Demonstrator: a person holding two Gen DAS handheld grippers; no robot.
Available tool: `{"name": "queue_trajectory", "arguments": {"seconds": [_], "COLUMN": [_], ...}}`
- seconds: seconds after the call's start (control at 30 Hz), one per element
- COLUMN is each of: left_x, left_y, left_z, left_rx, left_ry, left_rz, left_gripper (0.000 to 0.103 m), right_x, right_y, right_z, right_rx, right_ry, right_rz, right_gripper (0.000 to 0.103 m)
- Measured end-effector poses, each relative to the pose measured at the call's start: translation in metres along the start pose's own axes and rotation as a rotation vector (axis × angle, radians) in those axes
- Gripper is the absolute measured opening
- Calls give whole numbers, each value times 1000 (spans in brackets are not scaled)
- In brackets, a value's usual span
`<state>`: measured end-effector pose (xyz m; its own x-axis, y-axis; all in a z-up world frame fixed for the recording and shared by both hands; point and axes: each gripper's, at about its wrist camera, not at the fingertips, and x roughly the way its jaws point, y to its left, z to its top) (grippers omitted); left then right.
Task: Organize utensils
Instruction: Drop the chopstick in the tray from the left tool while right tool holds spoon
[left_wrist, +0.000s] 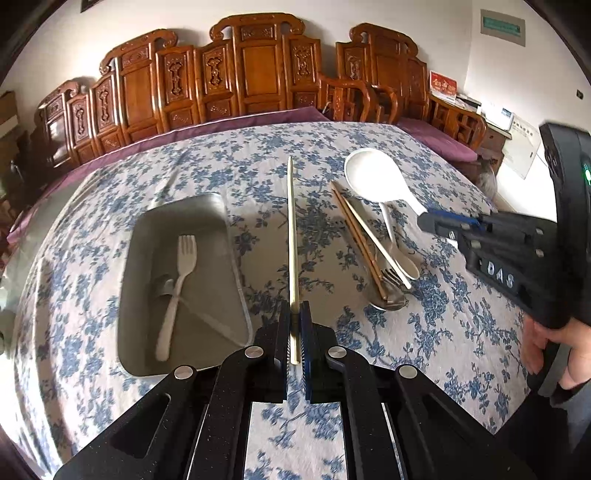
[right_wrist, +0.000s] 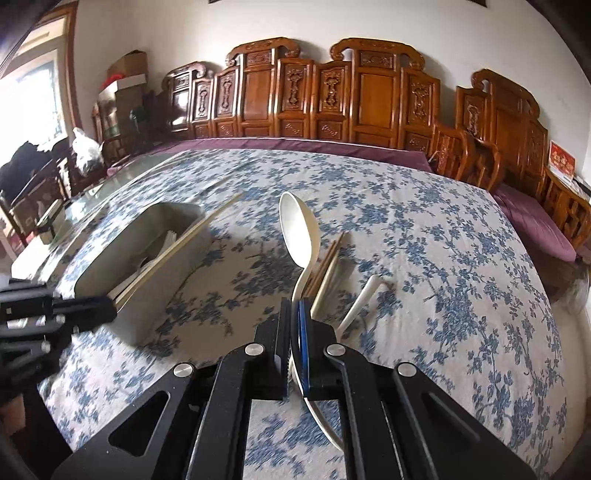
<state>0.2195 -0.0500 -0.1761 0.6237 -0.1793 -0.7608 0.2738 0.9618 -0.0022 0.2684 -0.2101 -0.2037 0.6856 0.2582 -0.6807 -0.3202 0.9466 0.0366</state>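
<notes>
A table spread with a blue-flowered cloth (left_wrist: 369, 147) is backed by carved wooden seating (left_wrist: 258, 66) along the far wall. At the left, a metal tray (left_wrist: 221, 236) is set on the cloth, with a white fork (left_wrist: 177, 288) lying inside it. Just right of the tray, a pale chopstick (left_wrist: 291, 240) is clamped by its near end in the left gripper (left_wrist: 295, 343), its length pointing away over the cloth. Such a thin stick, gripped only at one end, could be pivoted or slipped loose if the tray rim is struck on the way in. Further right, a loose pile of utensils (left_wrist: 380, 266) is left on the cloth: brown chopsticks, a metal fork, spoons. At the right, a large white spoon (right_wrist: 299, 229) is pinched by its handle in the right gripper (right_wrist: 293, 350), the bowl raised above the pile. A heavy bowl far from the grip could be swung sideways. With both grippers bound for one tray, a collision between them could be caused.
</notes>
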Motion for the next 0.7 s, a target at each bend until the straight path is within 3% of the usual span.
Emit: {"name": "queue_trajectory", "arguments": {"seconds": [0.33,0.7], "left_x": [-19,5], "left_y": [44,91], "left_z": [-7,-21], "left_rx": [-35,-42], "left_ry": [26,116], "left_rz": [44,101], "left_gripper": [4,4], "right_x": [-17,-27], "right_y": [31,48], "right_z": [-9,-2], "right_rx": [-41,-65], "right_ry": [1,2], "right_rz": [12,10], "right_gripper": [6,6]}}
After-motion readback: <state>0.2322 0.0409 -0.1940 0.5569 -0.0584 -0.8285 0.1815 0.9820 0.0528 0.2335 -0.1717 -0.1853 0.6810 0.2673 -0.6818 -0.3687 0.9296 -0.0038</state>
